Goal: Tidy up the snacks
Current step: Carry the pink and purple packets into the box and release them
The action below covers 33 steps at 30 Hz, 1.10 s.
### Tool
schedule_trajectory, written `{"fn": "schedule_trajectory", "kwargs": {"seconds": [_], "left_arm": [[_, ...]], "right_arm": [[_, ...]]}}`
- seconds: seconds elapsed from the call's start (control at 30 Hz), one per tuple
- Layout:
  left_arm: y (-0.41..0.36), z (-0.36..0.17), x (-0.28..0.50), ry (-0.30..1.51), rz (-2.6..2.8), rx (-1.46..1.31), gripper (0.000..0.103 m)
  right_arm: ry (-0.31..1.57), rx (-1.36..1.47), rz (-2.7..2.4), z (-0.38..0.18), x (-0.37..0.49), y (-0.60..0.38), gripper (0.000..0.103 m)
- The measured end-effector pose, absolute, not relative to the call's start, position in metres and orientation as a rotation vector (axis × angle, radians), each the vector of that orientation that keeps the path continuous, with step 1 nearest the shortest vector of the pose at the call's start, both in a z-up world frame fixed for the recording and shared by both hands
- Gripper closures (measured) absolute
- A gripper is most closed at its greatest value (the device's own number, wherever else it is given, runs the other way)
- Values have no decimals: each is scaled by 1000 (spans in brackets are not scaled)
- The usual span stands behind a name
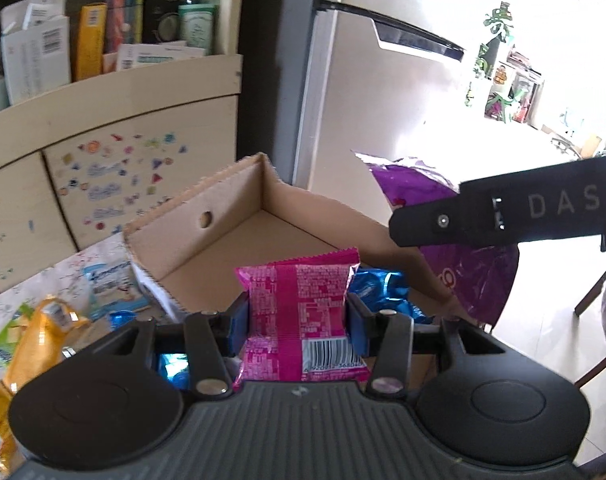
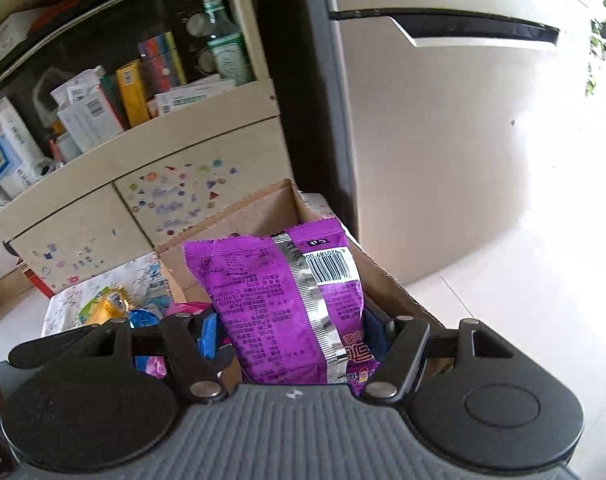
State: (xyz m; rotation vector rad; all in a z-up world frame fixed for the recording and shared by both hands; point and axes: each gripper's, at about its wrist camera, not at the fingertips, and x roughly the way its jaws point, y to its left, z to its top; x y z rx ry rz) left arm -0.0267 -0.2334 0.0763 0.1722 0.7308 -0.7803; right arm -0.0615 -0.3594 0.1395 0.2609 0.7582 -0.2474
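Left gripper (image 1: 298, 314) jaws clamp a pink packet (image 1: 299, 312) (barcode showing), right gripper (image 2: 291, 334) jaws a purple bag (image 2: 287, 300).

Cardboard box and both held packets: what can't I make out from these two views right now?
- Box floor: near part hidden by the pink packet in the left view, by the purple bag in the right view.
- Blue wrappers: partly behind the left claw; in or beside the box, unclear.
- Purple bag's front: faces away; bottom cut off by the right claw.
- Packet print: too small.
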Motion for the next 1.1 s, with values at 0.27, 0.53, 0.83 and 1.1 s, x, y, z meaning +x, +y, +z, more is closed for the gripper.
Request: {"fn": "schedule_trajectory", "kwargs": {"seconds": [0.27, 0.53, 0.83, 1.1], "left_arm": [[-244, 72, -28, 729, -788, 129, 22], [-230, 78, -26, 739, -737, 154, 16], [-203, 82, -23, 768, -691, 193, 15], [-163, 91, -13, 776, -616, 214, 11]], "right_arm": [[770, 304, -299, 135, -59, -369, 19], [756, 323, -283, 137, -62, -369, 17], [781, 289, -236, 132, -57, -355, 14], [805, 236, -160, 127, -53, -333, 13]]}}
